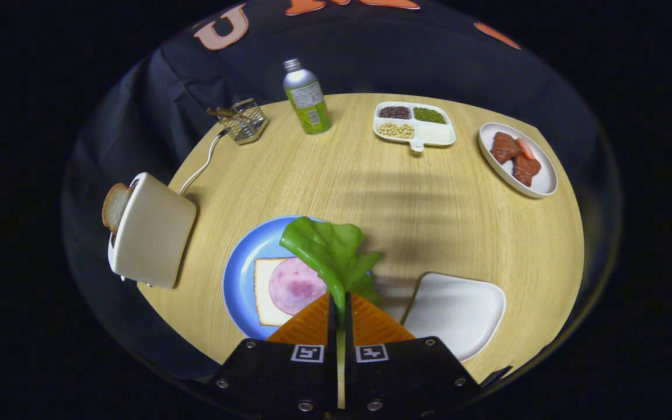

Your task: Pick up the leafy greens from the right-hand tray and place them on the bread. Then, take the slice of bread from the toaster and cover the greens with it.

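Claw clamped on leafy greens, both fingers pinching stem, leaf held above blue plate w/ bread & ham. Toaster w/ bread slice beside the plate.

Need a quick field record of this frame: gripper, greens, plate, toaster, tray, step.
gripper: shut on leafy greens
leafy greens: pinched by the stem between the fingers, leaf hanging over the blue plate's edge
blue plate: holds bread topped with a ham slice
toaster: bread slice sticking out
white tray: right of the fingers
step: greens not yet on the bread
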